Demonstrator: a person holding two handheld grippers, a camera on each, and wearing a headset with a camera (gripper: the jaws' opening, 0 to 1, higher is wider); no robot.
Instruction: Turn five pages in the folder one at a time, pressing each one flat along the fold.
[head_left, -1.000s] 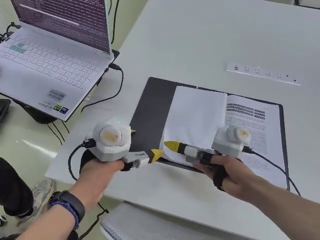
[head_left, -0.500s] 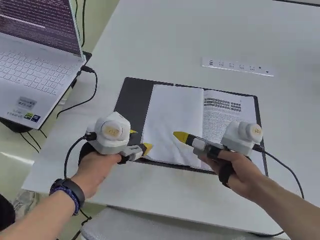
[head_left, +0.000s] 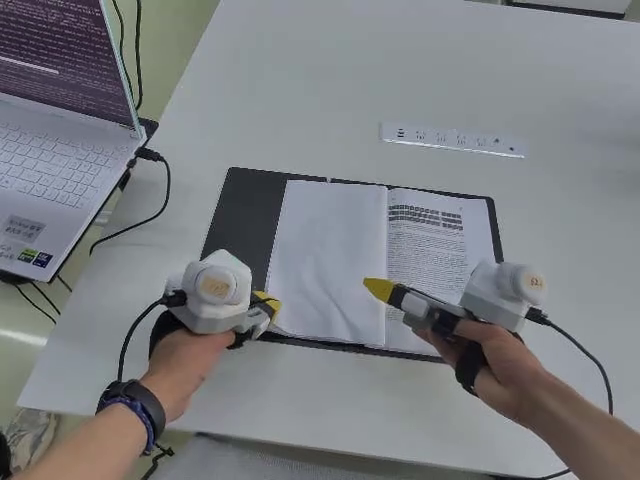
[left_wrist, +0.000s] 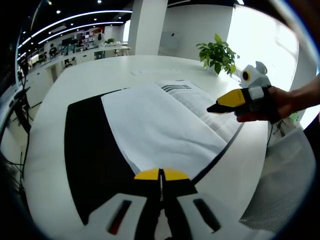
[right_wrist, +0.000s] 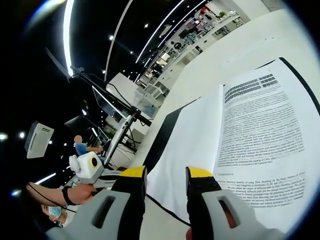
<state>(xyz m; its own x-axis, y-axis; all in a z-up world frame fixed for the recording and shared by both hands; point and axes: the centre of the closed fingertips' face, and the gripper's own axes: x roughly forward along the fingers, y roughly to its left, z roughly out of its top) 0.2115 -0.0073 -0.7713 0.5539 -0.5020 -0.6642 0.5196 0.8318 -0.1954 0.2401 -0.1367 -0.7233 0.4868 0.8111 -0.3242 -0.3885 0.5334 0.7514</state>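
The folder lies open near the bench's front edge, between the laptop at the left edge and the power strip further back. A second ago the blank page stood arched over the fold, with the right gripper at its lower edge. Now that page lies down on the left half of the folder, and the printed page beside it is uncovered from top to bottom.

The right gripper has let go. In its own view its jaws stand a little apart with nothing between them, and its tip hangs over the lower part of the fold. Whether it touches the paper cannot be told.

The left gripper sits at the blank page's near left corner. Its jaws are closed tip to tip, and the frames do not show whether they nip the sheet.

This turn looks finished, but the page probably still needs pressing along the fold. The right gripper is well placed for that stroke. How many of the five turns are done cannot be read from these frames.
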